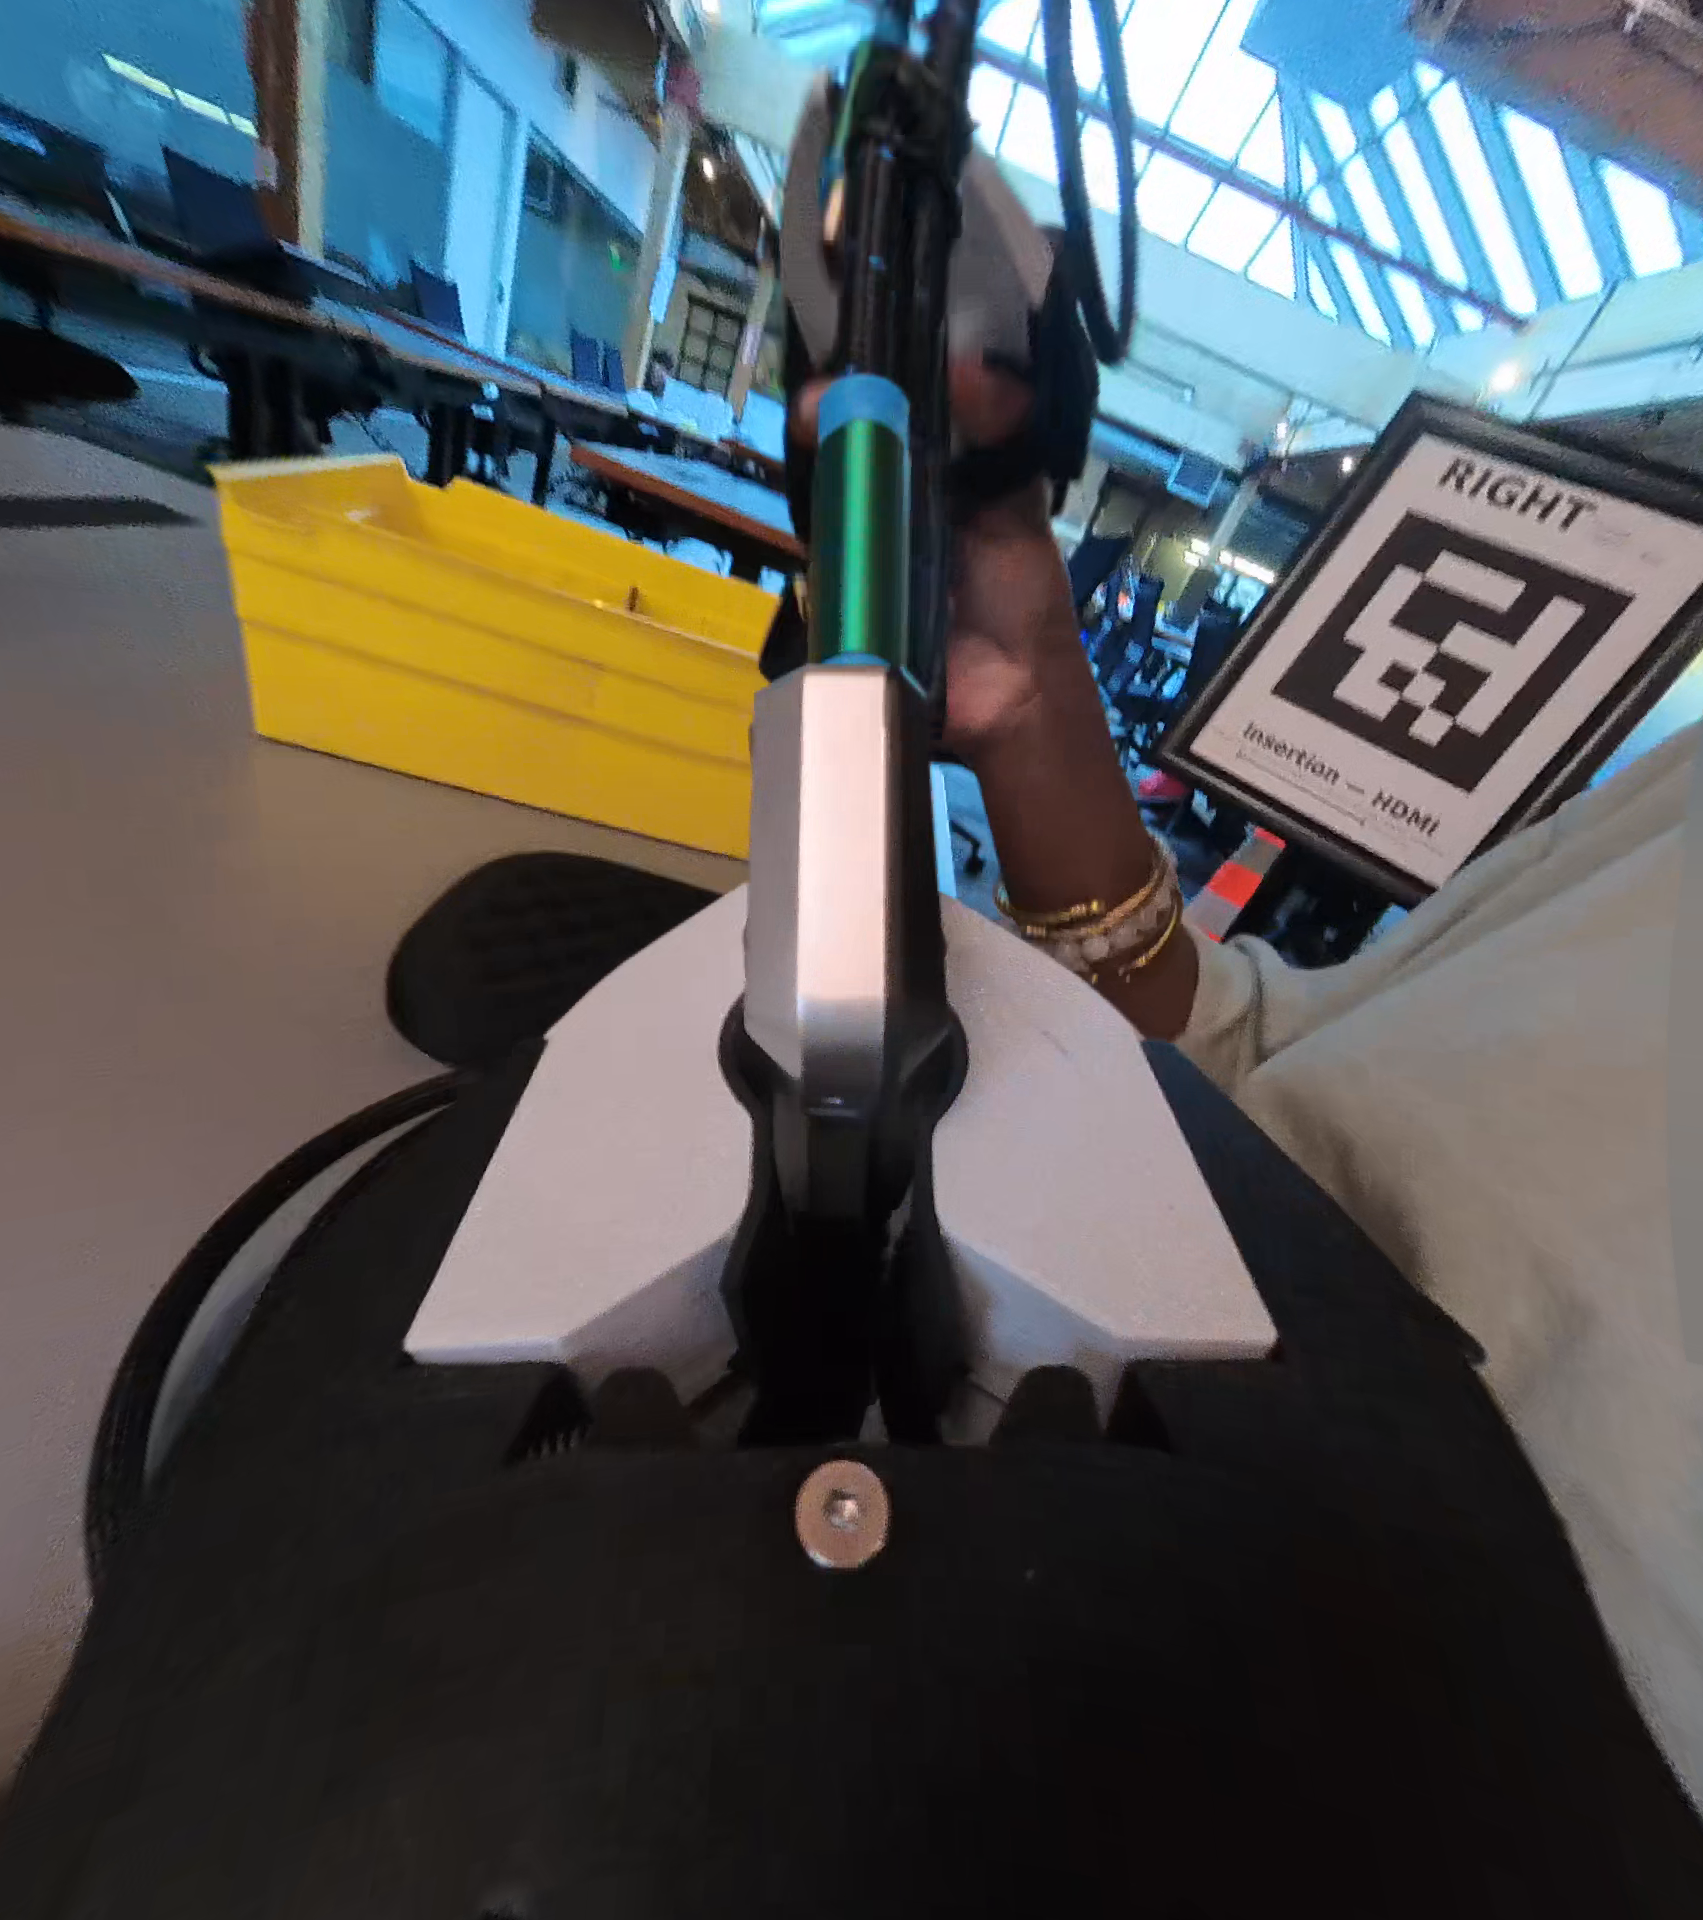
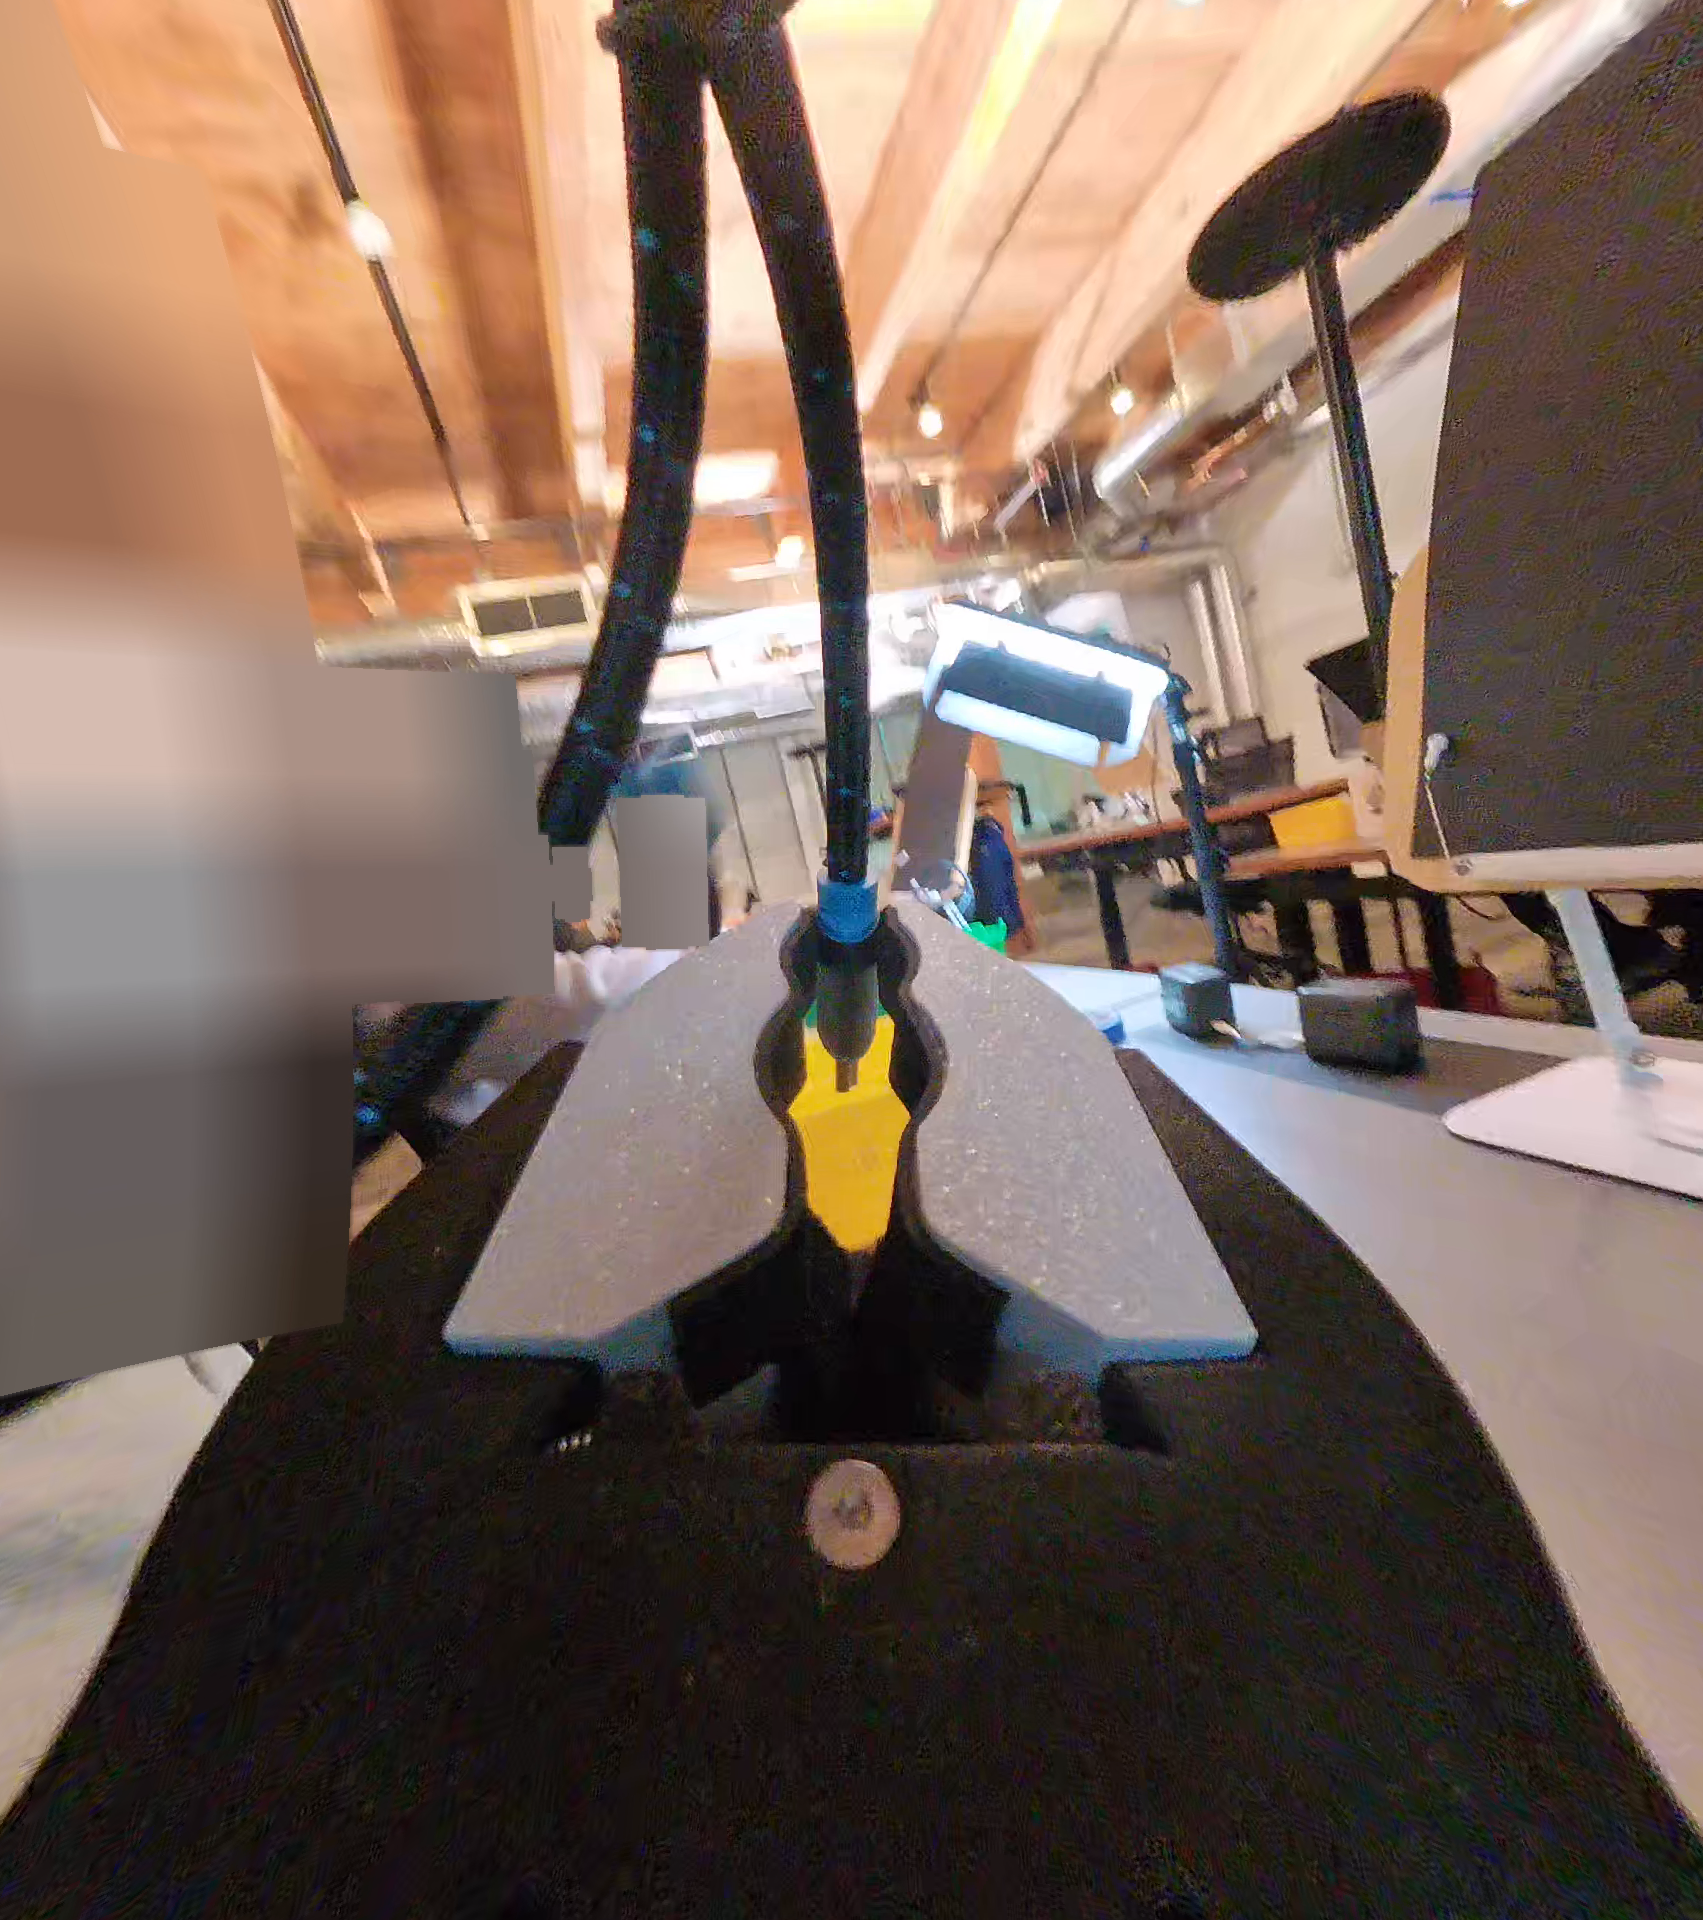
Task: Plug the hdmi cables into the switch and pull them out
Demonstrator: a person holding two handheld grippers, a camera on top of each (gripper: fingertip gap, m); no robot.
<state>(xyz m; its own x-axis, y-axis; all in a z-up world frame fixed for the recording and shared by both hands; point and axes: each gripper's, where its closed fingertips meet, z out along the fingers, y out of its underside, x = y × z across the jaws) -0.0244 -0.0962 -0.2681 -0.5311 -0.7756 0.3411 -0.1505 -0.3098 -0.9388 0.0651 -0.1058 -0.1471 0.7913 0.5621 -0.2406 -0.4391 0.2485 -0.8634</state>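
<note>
My left claw [image 1: 831,1049] is clenched on the silver switch [image 1: 826,883], which stands up out of my grey fingers [image 1: 608,1174] with its far end pointing away from me. A green plug [image 1: 857,551] with blue rings sits right at that far end, touching the switch; whether it is fully seated I cannot tell, the join is blurred. My right hand [image 1: 1008,665], bracelets at the wrist, holds the other claw just behind that plug, up in the air over the grey table [image 1: 99,831]. In the right wrist view my right claw [image 2: 847,997] is clamped on the black braided cable [image 2: 831,520] just below its blue collar, and the dark stub under the collar sits between the wavy grey fingers [image 2: 660,1143]. The cable loops up and back down on the left. Yellow shows through the gap, probably the yellow bin [image 1: 483,634] that stands on the table behind. A framed marker sign [image 1: 1449,655] leans off to the right, and a white monitor stand [image 2: 1636,1112] and two small black boxes [image 2: 1356,1023] are on the table further off. Step, as I judge it: a cable end at the port, either being pushed home or about to come out. Next move calls for keeping the switch steady in the left claw and moving the right one straight along the plug's axis, no twisting, or the plug binds.
</note>
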